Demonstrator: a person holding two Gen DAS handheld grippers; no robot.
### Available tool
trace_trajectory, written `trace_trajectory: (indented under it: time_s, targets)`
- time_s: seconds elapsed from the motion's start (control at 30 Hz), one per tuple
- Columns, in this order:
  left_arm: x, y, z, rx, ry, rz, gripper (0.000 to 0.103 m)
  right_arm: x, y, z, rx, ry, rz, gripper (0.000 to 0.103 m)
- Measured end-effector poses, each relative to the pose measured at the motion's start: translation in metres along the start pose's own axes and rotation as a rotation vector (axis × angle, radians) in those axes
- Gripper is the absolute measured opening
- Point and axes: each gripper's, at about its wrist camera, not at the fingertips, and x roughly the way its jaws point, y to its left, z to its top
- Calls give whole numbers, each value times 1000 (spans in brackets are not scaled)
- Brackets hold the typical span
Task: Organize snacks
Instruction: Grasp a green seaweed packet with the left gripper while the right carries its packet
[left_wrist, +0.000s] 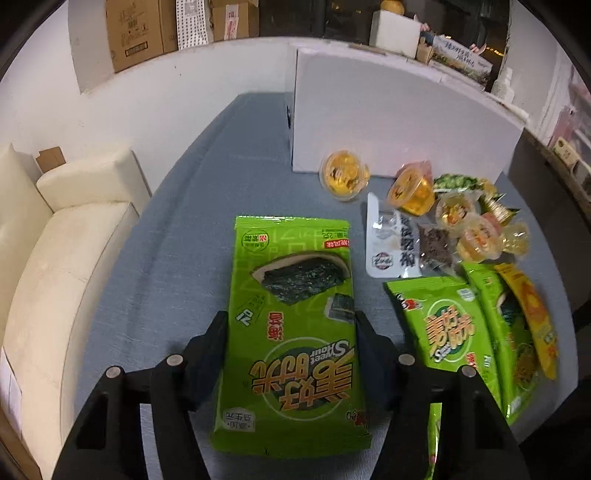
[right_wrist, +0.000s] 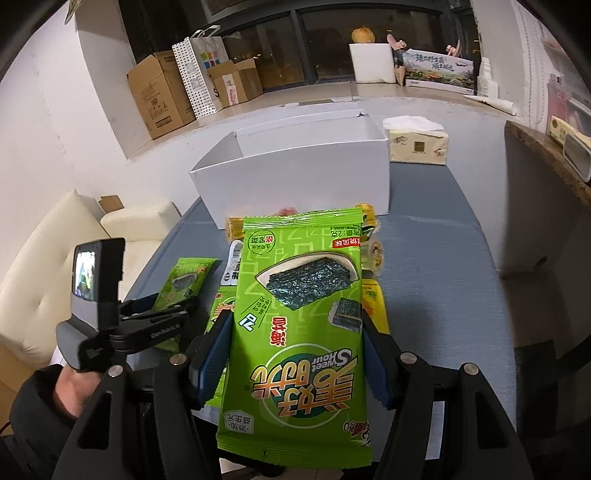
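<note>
Each hand's fingers (left_wrist: 291, 354) (right_wrist: 297, 354) pinch a green seaweed packet (left_wrist: 291, 332) (right_wrist: 299, 332) by its sides, half open, long way pointing at the white box (right_wrist: 295, 173); the right packet is nearer it.

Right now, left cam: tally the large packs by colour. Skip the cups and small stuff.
Green packs: 4 (one is only an edge at the bottom)
Yellow pack: 1
White pouch: 1
Total: 6

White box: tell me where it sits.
The white box stands open at the table's far end in the right wrist view, behind the jelly cups, with a tissue pack to its right.
</note>
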Motion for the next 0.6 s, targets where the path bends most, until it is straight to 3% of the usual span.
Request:
trace_trajectory:
  time_s: [0.2,0.33,0.5,0.6]
  targets:
    - [-31,2,6,15,-61,-76,66,2,6,9,-27,-13,16,69]
    - [-62,-5,38,35,-157,-115,66,6,9,38,-64,-50,-5,69]
    - [-79,-19,112,71,-281,-136,66,18,7,115,-89,-140,-14,69]
    - [-76,-30,154,81,-310,-147,67,45,0,165,-63,-139,-19,69]
